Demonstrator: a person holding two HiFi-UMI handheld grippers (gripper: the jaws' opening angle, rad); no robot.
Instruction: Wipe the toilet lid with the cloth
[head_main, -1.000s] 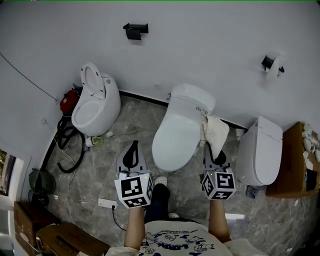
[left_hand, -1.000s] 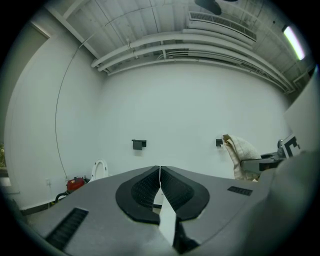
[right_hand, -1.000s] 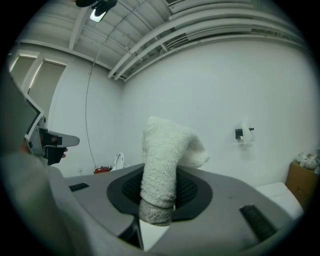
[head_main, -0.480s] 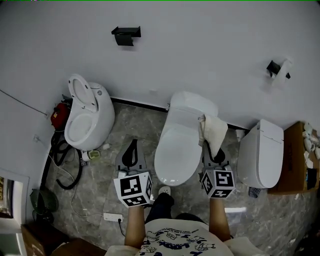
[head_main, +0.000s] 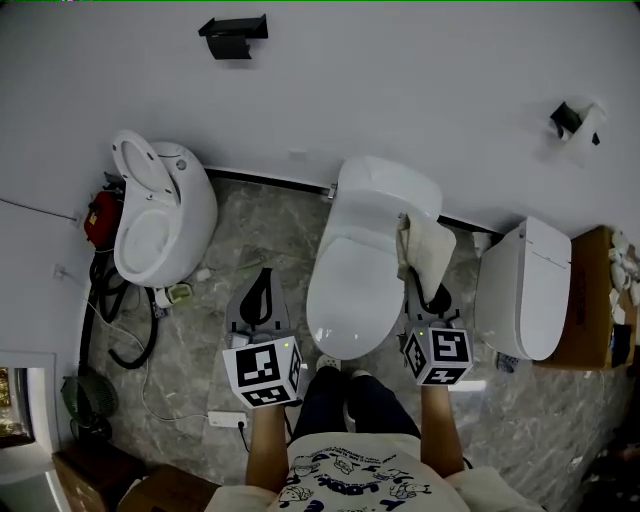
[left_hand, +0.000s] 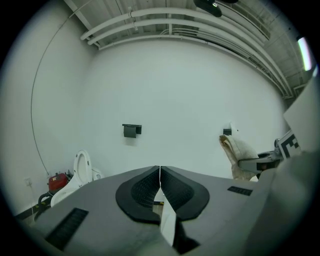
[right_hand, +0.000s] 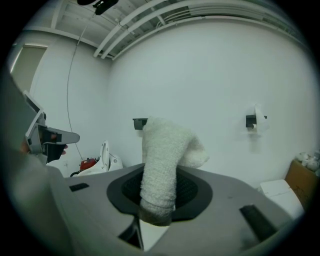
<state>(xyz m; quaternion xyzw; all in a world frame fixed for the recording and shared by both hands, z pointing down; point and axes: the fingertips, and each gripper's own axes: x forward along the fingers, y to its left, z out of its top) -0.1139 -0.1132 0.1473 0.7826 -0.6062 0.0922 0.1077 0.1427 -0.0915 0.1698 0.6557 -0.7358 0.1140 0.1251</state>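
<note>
The middle white toilet has its lid (head_main: 355, 275) down. A white terry cloth (head_main: 428, 243) hangs over the toilet's right side, beside the tank. My right gripper (head_main: 433, 297) is shut on the cloth's near end, just right of the lid. In the right gripper view the cloth (right_hand: 165, 155) stands up thick from between the jaws of that gripper (right_hand: 161, 192). My left gripper (head_main: 264, 285) hovers over the floor left of the toilet, shut with nothing in it. Its pads meet in the left gripper view (left_hand: 160, 172), where the cloth (left_hand: 240, 155) shows at the right.
Another toilet (head_main: 160, 215) with its seat raised stands at the left, with a red device (head_main: 98, 215) and black cables beside it. A third toilet (head_main: 525, 290) and a cardboard box (head_main: 592, 300) are at the right. A power strip (head_main: 226, 420) lies on the marbled floor.
The head view has shifted, so the left toilet sits further left and the person's legs now show at the toilet's front. Both grippers hold about the same places, cloth still gripped.
</note>
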